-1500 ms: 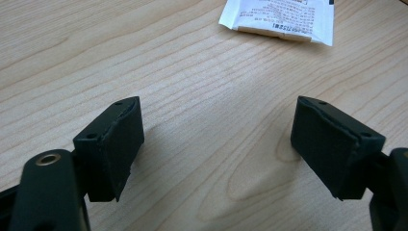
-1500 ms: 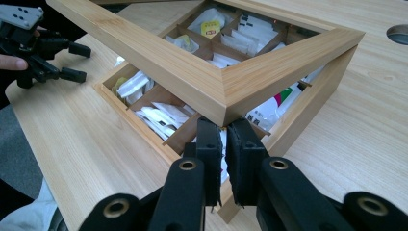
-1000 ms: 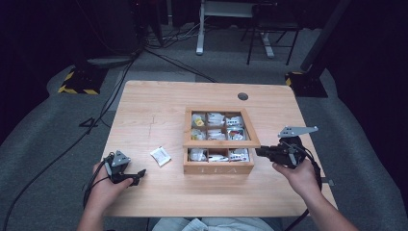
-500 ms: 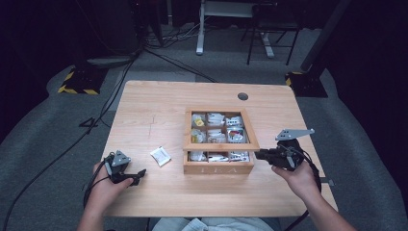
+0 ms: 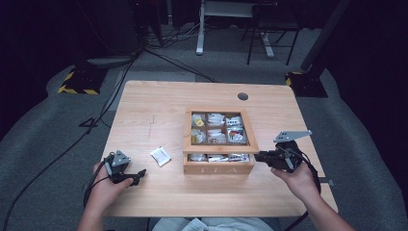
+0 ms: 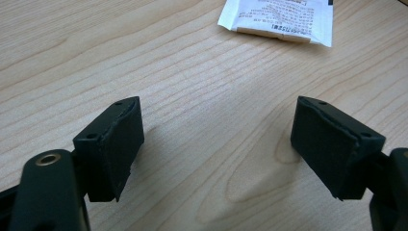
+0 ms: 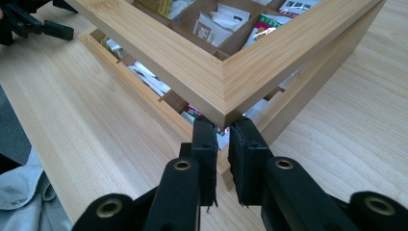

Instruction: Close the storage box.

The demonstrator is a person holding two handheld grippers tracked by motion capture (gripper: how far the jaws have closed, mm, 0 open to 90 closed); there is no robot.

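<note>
Two grippers are at the near edge of the table (image 5: 144, 103), one at each side of the wooden tea box (image 5: 219, 144). From the high view we see the box near the middle of the table, a little to the right, with its framed lid (image 5: 250, 144) lifted above the base, and the right gripper (image 5: 260, 156) at the near right corner of this lid. The right gripper view brings us close: its two jaws are almost together and stand just under the corner of the lid (image 7: 223, 91), with only a narrow gap between them. We cannot tell if they press on the wood. This view also lets us look under the lid at the tea bags (image 7: 214, 26) in the compartments.

The left gripper (image 5: 137, 175) lies near the left front edge. In its own view the jaws stand wide apart with only bare wood between them, and a white sachet (image 6: 281, 19) lies on the table beyond them, not touched. From above we see this sachet (image 5: 160, 156) between the left gripper and the box.
</note>
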